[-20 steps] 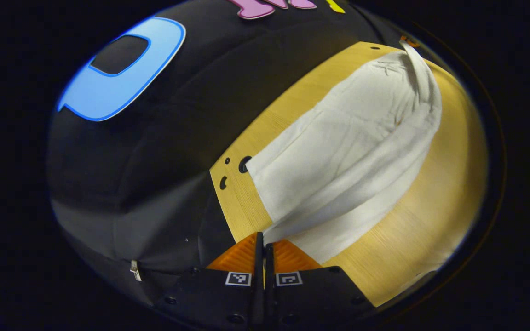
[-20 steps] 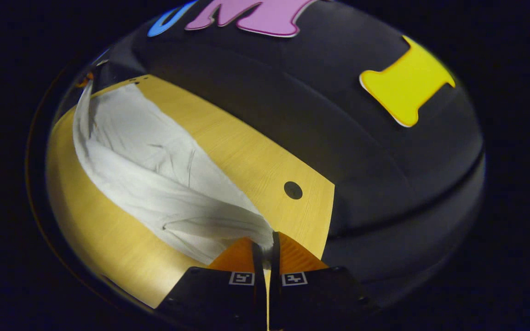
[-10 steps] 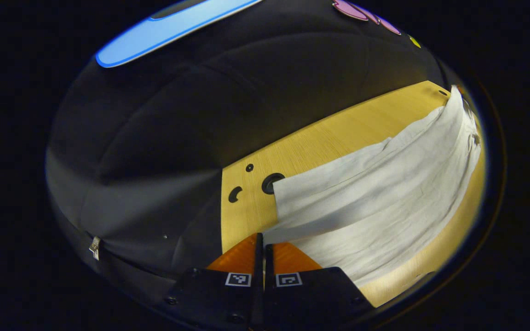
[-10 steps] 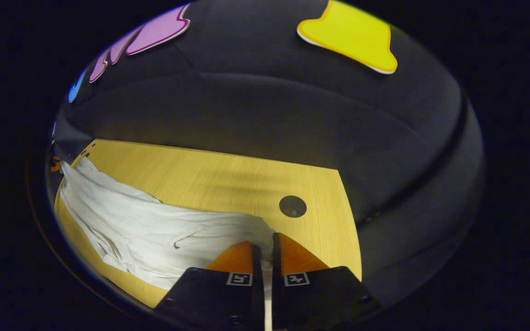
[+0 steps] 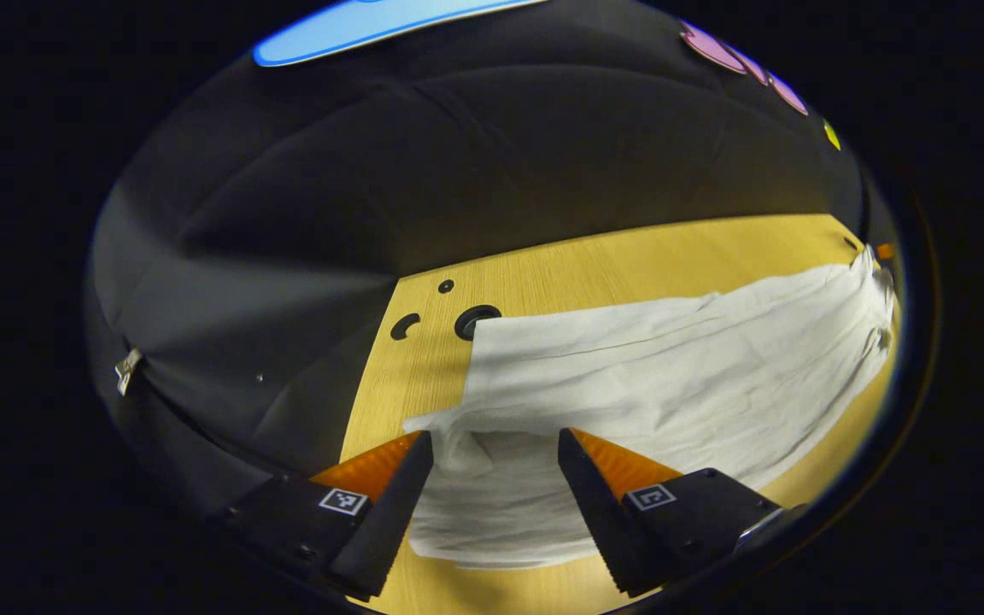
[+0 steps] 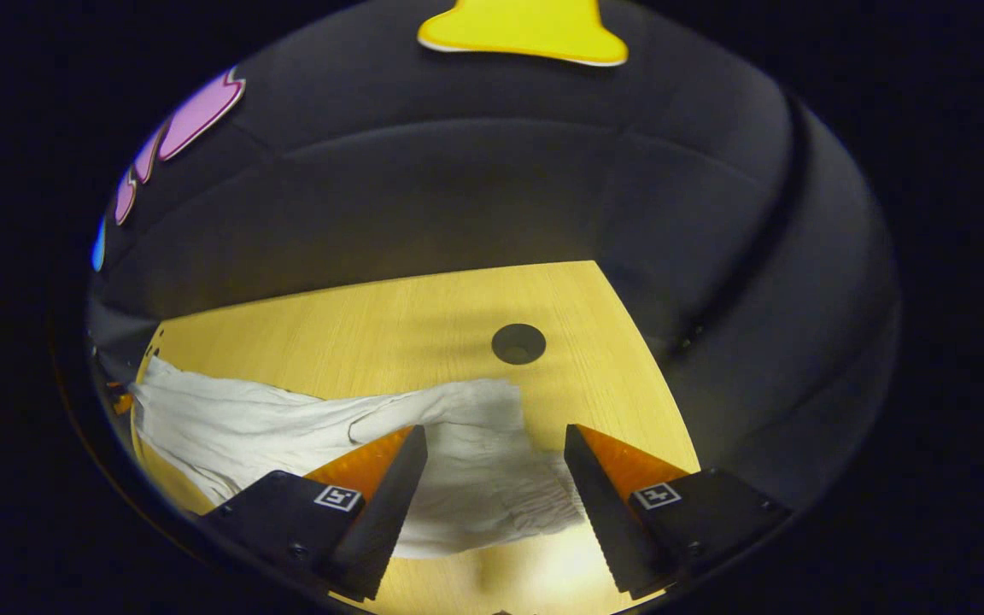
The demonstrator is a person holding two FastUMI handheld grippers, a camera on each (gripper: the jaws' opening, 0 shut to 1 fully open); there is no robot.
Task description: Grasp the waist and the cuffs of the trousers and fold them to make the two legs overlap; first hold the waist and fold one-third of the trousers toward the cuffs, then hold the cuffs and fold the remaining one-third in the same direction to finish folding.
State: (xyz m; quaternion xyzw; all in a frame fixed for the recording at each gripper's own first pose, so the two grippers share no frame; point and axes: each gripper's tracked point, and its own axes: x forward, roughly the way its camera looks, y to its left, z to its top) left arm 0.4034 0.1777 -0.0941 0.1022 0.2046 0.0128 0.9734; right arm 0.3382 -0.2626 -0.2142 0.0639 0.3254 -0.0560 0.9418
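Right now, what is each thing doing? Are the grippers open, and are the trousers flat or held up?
left gripper: open, its fingers apart over the cloth, pinching nothing.
right gripper: open, its fingers apart over the cloth, pinching nothing.
white trousers: lying loose and wrinkled on the table, laid lengthwise in layers.
wooden table: bare beyond the trousers, with round holes in it.

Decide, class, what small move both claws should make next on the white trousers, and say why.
Probably move the right claw to the waist for the one-third fold. Both claws, the left claw too, stand open with the white trousers lying flat on the wooden table, one leg apparently laid over the other; which end is the waist is hard to tell.
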